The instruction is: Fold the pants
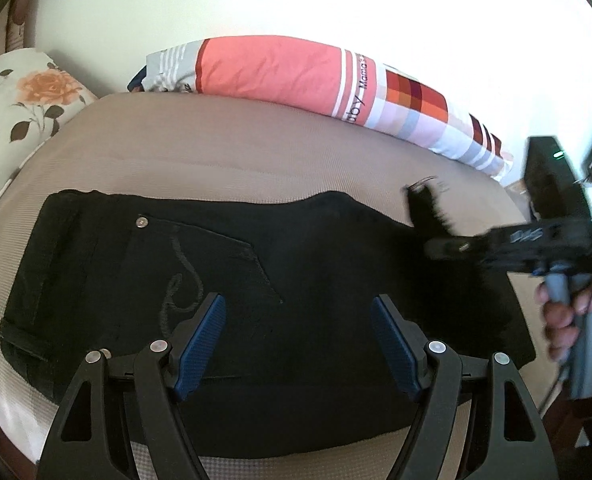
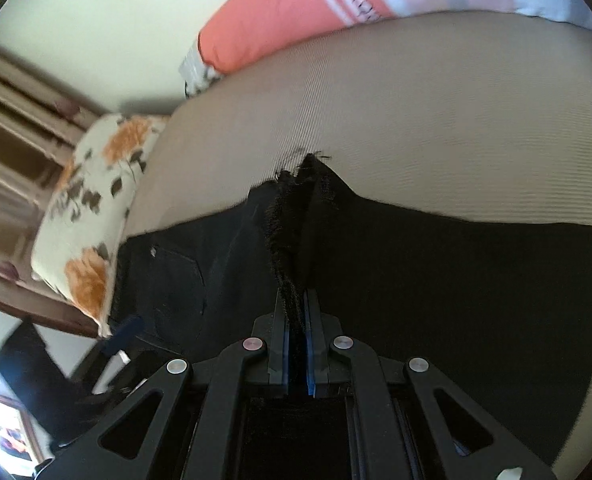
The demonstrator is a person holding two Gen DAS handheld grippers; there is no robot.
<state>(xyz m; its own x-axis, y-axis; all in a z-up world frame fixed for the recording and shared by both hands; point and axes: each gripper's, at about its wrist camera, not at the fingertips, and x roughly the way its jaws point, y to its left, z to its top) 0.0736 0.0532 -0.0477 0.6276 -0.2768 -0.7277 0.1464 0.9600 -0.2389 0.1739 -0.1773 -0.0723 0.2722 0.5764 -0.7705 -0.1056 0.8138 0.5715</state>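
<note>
The black pants [image 1: 224, 280] lie flat on the tan bed [image 1: 216, 148], waist to your left. Your left tongs [image 1: 297, 344] hang wide open above them, holding nothing. Your right tongs [image 2: 296, 344] are squeezed tight on the frayed leg end [image 2: 296, 216], lifting it up. A striped pillow [image 1: 296, 76] sits behind.

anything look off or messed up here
Only the pants hem: the edge pinched in the right claw is ragged, with loose threads sticking out, so it looks frayed. Otherwise the pants lie fairly flat on the bed, and the left claw hangs open above them.
</note>
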